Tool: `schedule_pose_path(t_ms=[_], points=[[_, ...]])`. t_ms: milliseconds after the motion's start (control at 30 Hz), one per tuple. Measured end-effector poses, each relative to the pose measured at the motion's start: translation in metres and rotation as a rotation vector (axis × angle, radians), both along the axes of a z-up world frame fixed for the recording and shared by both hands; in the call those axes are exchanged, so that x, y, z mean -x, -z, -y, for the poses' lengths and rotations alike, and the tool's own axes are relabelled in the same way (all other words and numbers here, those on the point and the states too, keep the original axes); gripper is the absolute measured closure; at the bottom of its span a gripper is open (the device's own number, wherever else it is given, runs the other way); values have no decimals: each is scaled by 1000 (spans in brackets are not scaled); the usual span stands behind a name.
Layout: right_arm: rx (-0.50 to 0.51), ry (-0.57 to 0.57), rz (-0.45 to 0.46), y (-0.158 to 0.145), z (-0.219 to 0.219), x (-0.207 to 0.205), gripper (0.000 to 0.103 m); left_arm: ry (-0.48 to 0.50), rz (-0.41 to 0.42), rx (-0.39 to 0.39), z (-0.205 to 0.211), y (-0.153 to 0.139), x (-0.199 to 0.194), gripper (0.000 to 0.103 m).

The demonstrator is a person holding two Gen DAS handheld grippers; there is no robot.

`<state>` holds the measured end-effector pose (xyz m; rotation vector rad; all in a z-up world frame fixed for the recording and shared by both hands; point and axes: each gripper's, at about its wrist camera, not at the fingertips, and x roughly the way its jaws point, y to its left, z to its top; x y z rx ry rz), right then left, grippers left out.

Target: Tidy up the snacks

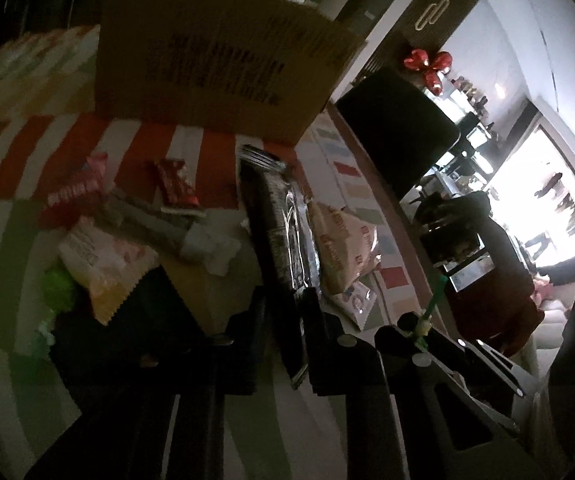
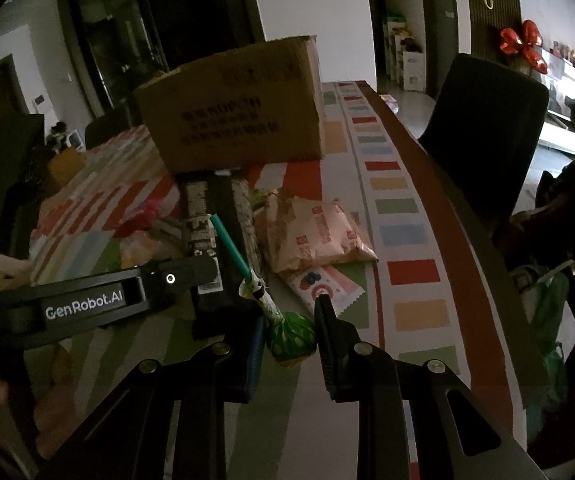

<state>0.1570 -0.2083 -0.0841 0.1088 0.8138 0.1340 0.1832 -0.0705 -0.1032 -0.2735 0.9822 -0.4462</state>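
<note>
My left gripper (image 1: 285,308) is shut on a long black snack pack (image 1: 275,232) and holds its near end above the table; the pack points toward a brown cardboard box (image 1: 215,60). The pack also shows in the right wrist view (image 2: 207,220). My right gripper (image 2: 287,332) is shut on a green-wrapped lollipop (image 2: 291,334) with a teal stick (image 2: 231,246). Loose snacks lie on the table: a red packet (image 1: 175,188), a pink bag (image 1: 75,192), a pale bag (image 1: 107,264) and a tan bag (image 2: 315,232).
The table carries a striped, colourful cloth (image 2: 415,272). The cardboard box (image 2: 239,112) stands at the far middle. A dark chair (image 2: 487,128) stands along the right edge. The left gripper's arm (image 2: 87,304) crosses the right wrist view at left.
</note>
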Motion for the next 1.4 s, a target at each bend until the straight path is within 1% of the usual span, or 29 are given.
schedule_pose_path(t_ms=[100,200,333,500,767,1033,1400], points=[[4,-8,17,-5,-2,0,77,7,36,-22,1,-8,4,89],[-12,-14,30,-11,-2,-1,77,16,69,-59,2,-14,9,90],[-22,-21,46,-19,-5,-2,77,18,75,-57,-1,-19,14,90],[-24,-36,74,-28,-10,-1,77,9,114,-61,-8,-31,22,90],[-31,-68,117,-46,-20,-7,77,-4,184,-74,-16,-51,23,90],[-36,-85,177,-68,-27,-22,77,-38,268,-74,-29,-80,12,90],[-68,-106,230,-96,-39,-61,77,-86,375,-87,-47,-116,-16,90]])
